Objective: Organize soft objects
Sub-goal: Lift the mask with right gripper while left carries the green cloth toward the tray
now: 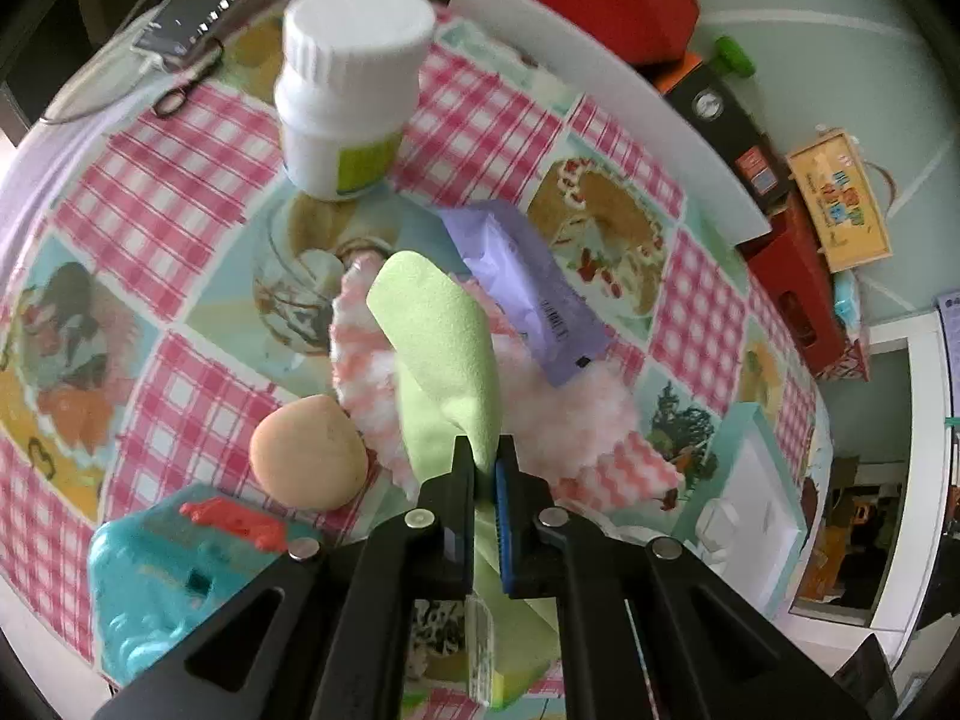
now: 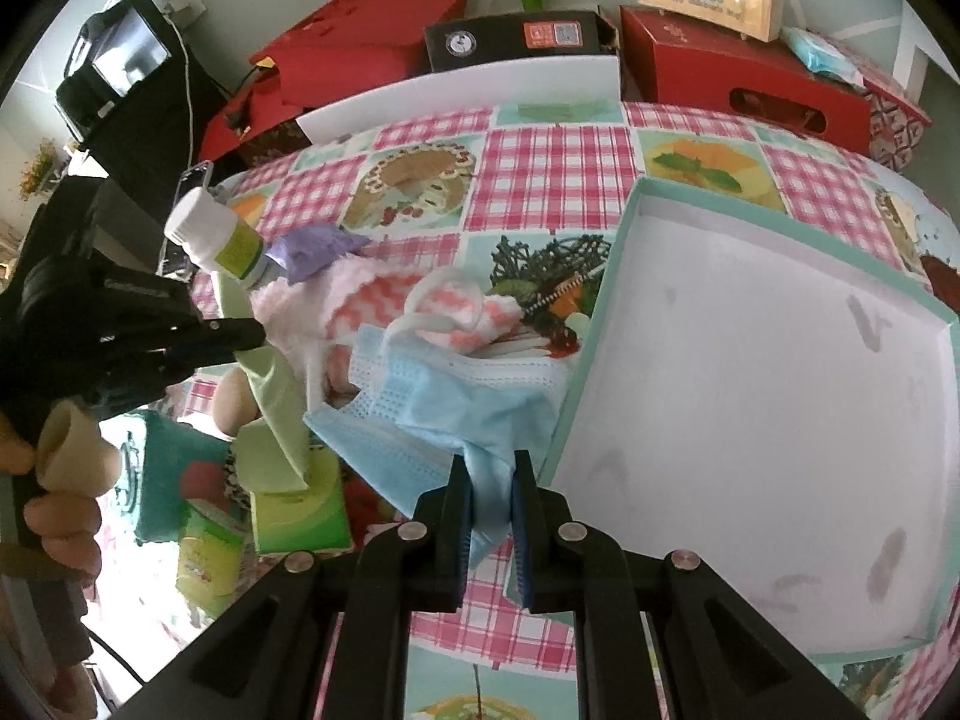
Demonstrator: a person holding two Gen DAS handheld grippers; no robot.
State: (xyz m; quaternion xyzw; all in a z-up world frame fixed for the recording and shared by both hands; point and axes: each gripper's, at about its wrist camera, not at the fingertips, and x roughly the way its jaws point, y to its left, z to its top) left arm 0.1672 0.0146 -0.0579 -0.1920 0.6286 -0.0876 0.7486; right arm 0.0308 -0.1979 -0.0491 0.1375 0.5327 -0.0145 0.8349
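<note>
My left gripper (image 1: 481, 456) is shut on a light green cloth (image 1: 441, 360) and holds it above a pink-and-white fuzzy sock (image 1: 576, 420). The green cloth (image 2: 273, 396) also hangs from that gripper (image 2: 255, 333) in the right wrist view. My right gripper (image 2: 491, 471) is shut on a blue face mask (image 2: 444, 408), just left of a white tray with a teal rim (image 2: 594, 324). The fuzzy sock (image 2: 372, 300) lies behind the mask. A beige sponge egg (image 1: 307, 451) lies left of the sock.
A white pill bottle (image 1: 351, 90) and a purple packet (image 1: 528, 288) stand beyond the sock. A teal toy (image 1: 162, 570) lies at the near left, a green tissue pack (image 2: 297, 510) under the cloth. Red boxes (image 2: 744, 72) line the table's far edge.
</note>
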